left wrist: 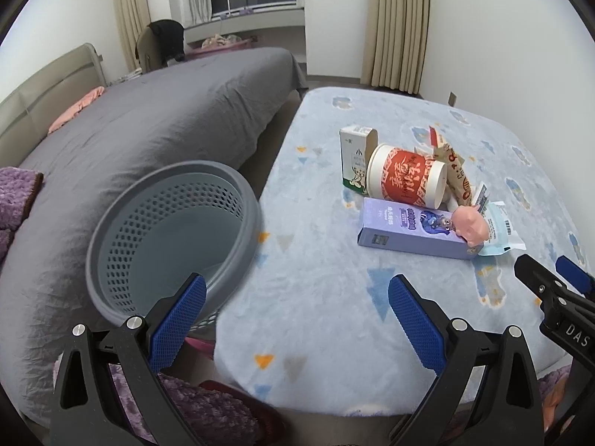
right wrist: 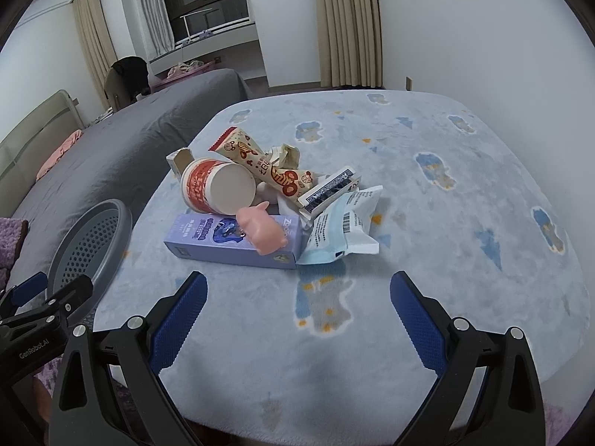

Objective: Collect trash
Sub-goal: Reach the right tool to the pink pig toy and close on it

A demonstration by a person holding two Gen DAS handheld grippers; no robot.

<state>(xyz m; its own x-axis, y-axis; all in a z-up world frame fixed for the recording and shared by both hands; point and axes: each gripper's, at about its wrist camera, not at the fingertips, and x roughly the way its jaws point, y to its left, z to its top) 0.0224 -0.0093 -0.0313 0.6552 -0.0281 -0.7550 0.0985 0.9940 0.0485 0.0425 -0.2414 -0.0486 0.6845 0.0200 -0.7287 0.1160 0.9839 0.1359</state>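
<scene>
Bedroom counter under a blue fleece cover [right wrist: 427, 223] carries the trash pile [right wrist: 267, 204] straight ahead of my right gripper [right wrist: 297, 308], nearer than my left gripper [left wrist: 297, 308]; both gape empty. Purple box [right wrist: 230, 241] lies crosswise, nearest.

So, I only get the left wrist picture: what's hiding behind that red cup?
Observer: A long snack wrapper lies behind the cup, with crumpled paper at its far side.
Operator: And the white bit just past the pig?
Observer: That is a narrow white box with a dark strip. It lies between the wrapper and the blue packet.
Operator: Is the other gripper holding anything?
Observer: No. The right gripper is open with nothing between its fingers, short of the pile.
</scene>
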